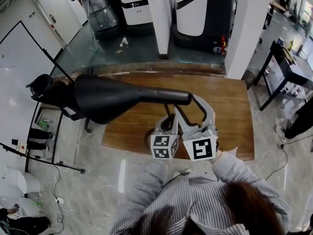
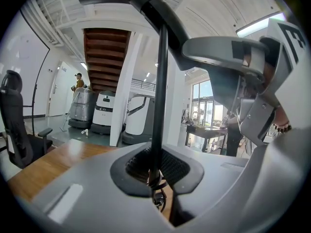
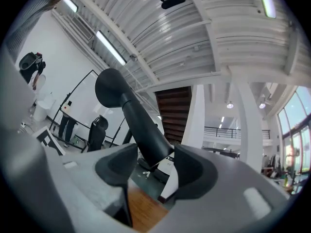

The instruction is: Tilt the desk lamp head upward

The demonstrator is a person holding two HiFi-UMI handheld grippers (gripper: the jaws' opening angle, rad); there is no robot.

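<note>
A black desk lamp stands on the wooden table (image 1: 225, 111). Its big cone-shaped head (image 1: 102, 99) points left, roughly level, and its neck runs right toward my grippers. My right gripper (image 1: 190, 103) is shut on the end of that neck; in the right gripper view the neck (image 3: 146, 135) sits between both pads (image 3: 194, 174) of that gripper (image 3: 154, 161), with the head (image 3: 114, 86) above. My left gripper (image 1: 170, 119) is lower, shut on the thin upright pole (image 2: 159, 96), which runs down into the pads of that gripper (image 2: 156, 171). The right gripper (image 2: 233, 57) shows there at the upper right.
A black office chair (image 1: 41, 84) and a whiteboard (image 1: 19, 58) stand left of the table. White pillars (image 1: 249, 28) and parked machines (image 1: 200, 9) are behind it. A dark side table (image 1: 288, 67) is at the right. The person's striped sleeves (image 1: 195, 190) fill the near edge.
</note>
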